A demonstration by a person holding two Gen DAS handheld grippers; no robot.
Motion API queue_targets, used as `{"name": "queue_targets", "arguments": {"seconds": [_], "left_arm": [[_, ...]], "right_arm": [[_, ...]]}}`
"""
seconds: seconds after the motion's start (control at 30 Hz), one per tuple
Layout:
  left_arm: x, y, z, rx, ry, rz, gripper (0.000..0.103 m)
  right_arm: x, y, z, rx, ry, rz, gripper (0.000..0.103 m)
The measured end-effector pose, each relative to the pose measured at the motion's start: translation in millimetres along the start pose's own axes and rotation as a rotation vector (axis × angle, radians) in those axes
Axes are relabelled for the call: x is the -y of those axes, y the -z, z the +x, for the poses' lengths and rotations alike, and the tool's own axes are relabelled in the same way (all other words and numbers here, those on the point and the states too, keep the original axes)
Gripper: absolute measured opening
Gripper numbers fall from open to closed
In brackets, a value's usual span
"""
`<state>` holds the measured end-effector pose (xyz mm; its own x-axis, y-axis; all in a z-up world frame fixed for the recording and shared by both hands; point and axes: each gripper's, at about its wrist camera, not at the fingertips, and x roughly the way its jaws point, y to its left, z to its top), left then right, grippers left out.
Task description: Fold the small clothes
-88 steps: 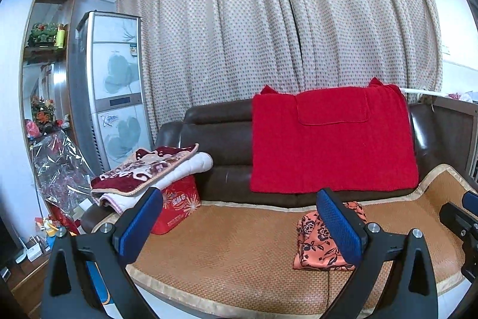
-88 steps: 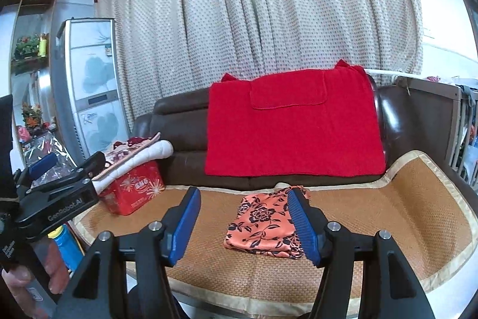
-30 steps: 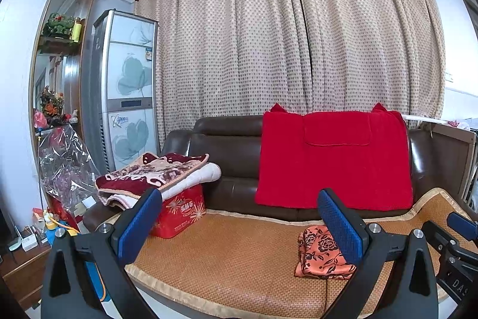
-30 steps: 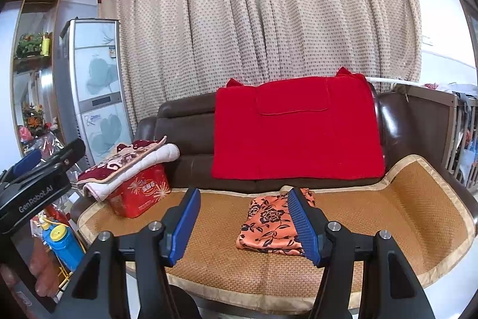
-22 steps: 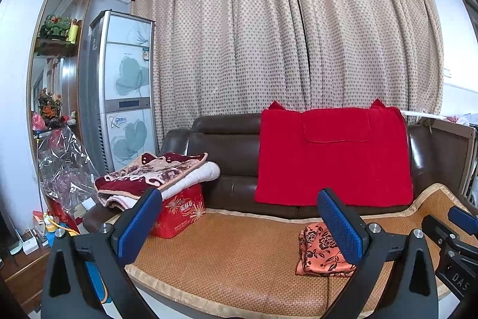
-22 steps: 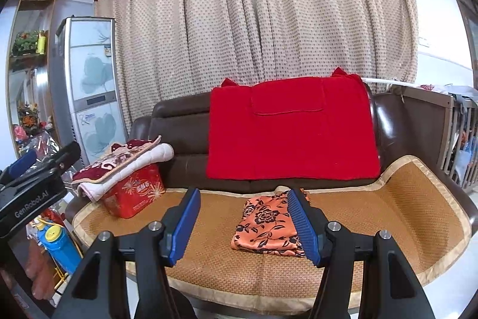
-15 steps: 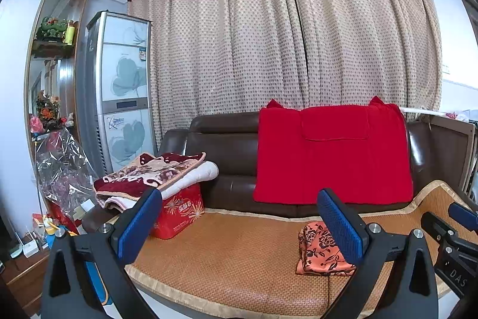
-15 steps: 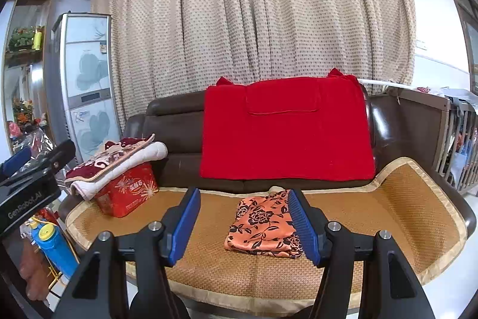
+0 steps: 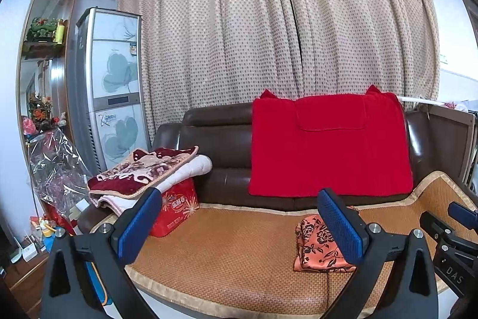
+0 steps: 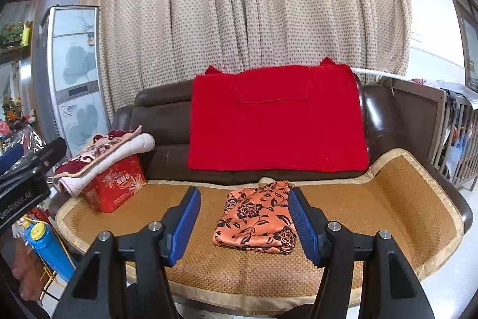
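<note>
A folded orange garment with a black flower print [image 10: 255, 217] lies on the woven mat [image 10: 373, 205] of the brown sofa, right of the middle; it also shows in the left wrist view [image 9: 316, 247]. My right gripper [image 10: 243, 224] is open and empty, held in front of the sofa, back from the garment. My left gripper [image 9: 240, 223] is open and empty, further left and back from the sofa. The right gripper's body shows at the left wrist view's right edge [image 9: 454, 235].
A red blanket [image 10: 276, 121] hangs over the sofa back. A red box [image 10: 116, 187] with folded blankets [image 10: 104, 154] on top stands at the sofa's left end. A blue bottle [image 10: 44, 247] and clutter sit on the floor at left. A wooden crib rail [image 10: 460, 133] is at right.
Both grippers have drifted a little, so the sofa sits slightly differently in view. The garment has not moved. Both grippers stay open.
</note>
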<state>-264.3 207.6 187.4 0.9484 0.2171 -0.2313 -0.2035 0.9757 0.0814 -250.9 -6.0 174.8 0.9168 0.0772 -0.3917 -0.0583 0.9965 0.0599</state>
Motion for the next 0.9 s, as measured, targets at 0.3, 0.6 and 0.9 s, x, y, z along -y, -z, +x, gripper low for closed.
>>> {"name": "queue_targets", "arguments": {"seconds": [0.3, 0.6, 0.9], "left_arm": [[19, 0, 29, -0.045, 0.003, 0.023, 0.103], [37, 3, 64, -0.102, 0.028, 0.043, 0.103], [51, 21, 108, -0.187, 0.044, 0.044, 0.103]], "right_arm": [[14, -2, 33, -0.056, 0.012, 0.019, 0.065], [28, 0, 63, -0.107, 0.027, 0.047, 0.065], [42, 11, 106, -0.184, 0.042, 0.066, 0.065]]}}
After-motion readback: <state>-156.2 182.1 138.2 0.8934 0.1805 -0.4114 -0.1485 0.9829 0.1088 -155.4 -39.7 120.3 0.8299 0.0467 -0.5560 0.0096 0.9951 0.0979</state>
